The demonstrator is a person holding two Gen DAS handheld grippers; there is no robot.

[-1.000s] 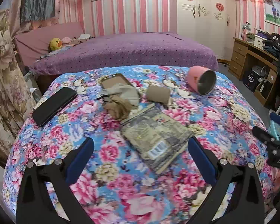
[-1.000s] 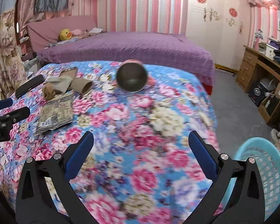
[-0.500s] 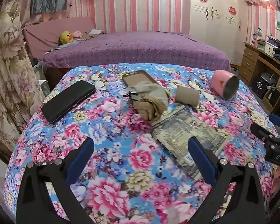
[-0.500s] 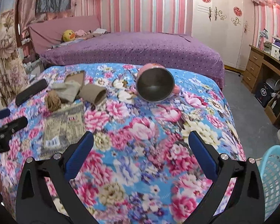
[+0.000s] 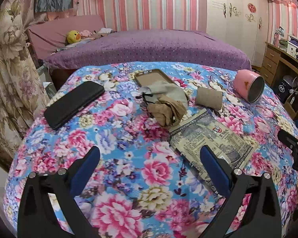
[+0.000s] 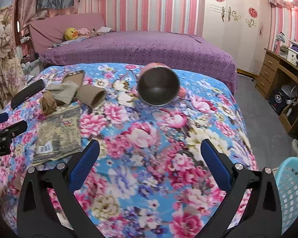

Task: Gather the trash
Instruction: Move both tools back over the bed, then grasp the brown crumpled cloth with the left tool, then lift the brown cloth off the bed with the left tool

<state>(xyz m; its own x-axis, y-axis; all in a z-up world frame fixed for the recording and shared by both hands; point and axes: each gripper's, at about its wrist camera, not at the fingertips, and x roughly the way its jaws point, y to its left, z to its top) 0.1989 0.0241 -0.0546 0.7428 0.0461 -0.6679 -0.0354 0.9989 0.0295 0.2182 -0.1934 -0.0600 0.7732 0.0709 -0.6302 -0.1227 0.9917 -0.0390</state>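
Left gripper (image 5: 150, 167) had swung left off the printed wrapper (image 5: 212, 140), now beside its right finger on the floral bedspread (image 5: 113, 130); both grippers gaped empty, nothing collected yet

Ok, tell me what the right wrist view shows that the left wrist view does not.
Only the right wrist view shows the blue basket on the floor beside the bed, and the inside of the cardboard tube. Only the left shows the whole phone case. Both share the pink cup, printed wrapper, black phone and floral bedspread.
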